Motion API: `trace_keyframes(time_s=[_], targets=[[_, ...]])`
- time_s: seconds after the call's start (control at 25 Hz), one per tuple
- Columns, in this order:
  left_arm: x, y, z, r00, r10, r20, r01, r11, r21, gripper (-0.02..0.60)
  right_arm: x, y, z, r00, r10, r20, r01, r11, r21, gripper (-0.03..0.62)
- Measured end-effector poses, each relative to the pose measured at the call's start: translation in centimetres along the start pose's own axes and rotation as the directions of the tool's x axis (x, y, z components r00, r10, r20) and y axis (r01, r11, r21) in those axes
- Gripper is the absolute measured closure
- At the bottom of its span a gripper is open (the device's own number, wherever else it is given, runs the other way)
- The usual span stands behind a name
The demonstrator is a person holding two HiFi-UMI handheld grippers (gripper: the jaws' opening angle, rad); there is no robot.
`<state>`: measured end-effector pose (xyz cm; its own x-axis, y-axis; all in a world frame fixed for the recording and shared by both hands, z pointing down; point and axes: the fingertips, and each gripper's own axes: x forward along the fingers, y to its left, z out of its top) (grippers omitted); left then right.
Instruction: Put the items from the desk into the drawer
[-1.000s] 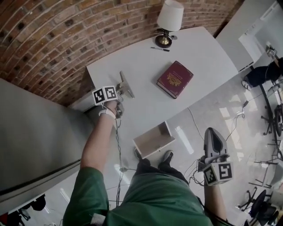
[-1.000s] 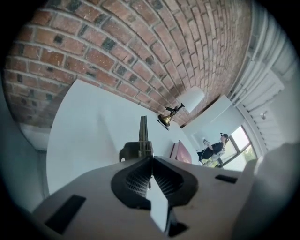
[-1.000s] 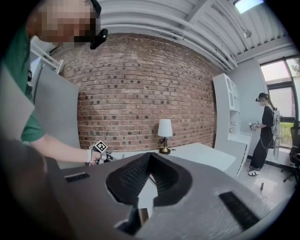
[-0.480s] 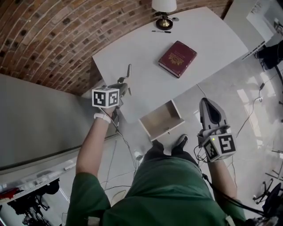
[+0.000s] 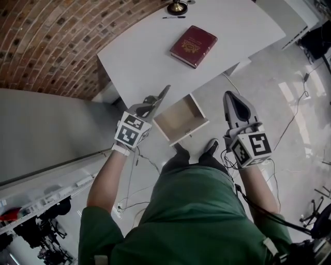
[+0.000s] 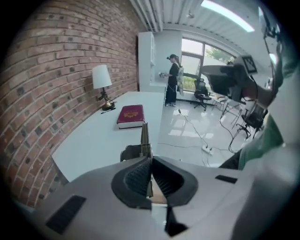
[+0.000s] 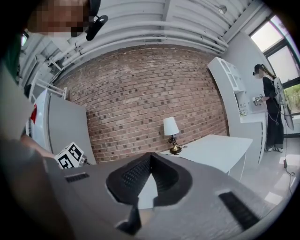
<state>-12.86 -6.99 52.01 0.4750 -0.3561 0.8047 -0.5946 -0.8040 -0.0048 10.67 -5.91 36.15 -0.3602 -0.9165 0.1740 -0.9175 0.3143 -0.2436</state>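
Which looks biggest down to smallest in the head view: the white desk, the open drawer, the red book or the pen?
1. white desk
2. open drawer, only a little bigger than the book; it sits nearer the camera, so this spot is unsure
3. red book
4. pen, by far the smallest

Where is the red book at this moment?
In the head view, the red book lies flat on the white desk, upper centre-right, near the pen and lamp base, beyond the open drawer.
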Motion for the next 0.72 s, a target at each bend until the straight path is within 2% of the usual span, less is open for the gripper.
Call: trace_keyframes(time_s=[0.08, 0.16, 0.28, 0.44, 0.72], targets=[[1.0, -1.8, -0.5, 1.000, 0.001, -0.025, 0.001, 0.997, 0.073, 0.569, -0.2, -0.6, -0.6, 1.000, 0.004, -0.006, -0.003, 1.000, 0.011, 0.592], [2.2, -3.6, -1.0, 0.999, -0.016, -0.047, 0.021, 0.994, 0.107, 0.569, -0.5, -1.3, -1.4, 1.000, 0.007, -0.015, -0.006, 1.000, 0.026, 0.591], [4.0, -5.5, -2.0, 0.995, -0.041, -0.090, 0.052, 0.991, 0.124, 0.569, -0.9, -2.4, -2.4, 0.999, -0.001, -0.036, 0.003, 0.999, 0.047, 0.591], [5.8, -7.3, -3.0, 0.989, -0.040, -0.144, 0.067, 0.981, 0.182, 0.569, -1.3, -3.8, -3.7, 0.998, -0.009, -0.070, 0.012, 0.999, 0.040, 0.591], [9.8, -12.4, -4.8, 0.973, -0.112, -0.201, 0.153, 0.967, 0.204, 0.569, -1.2, -5.2, -6.1, 0.994, 0.006, -0.110, 0.001, 0.998, 0.070, 0.591]])
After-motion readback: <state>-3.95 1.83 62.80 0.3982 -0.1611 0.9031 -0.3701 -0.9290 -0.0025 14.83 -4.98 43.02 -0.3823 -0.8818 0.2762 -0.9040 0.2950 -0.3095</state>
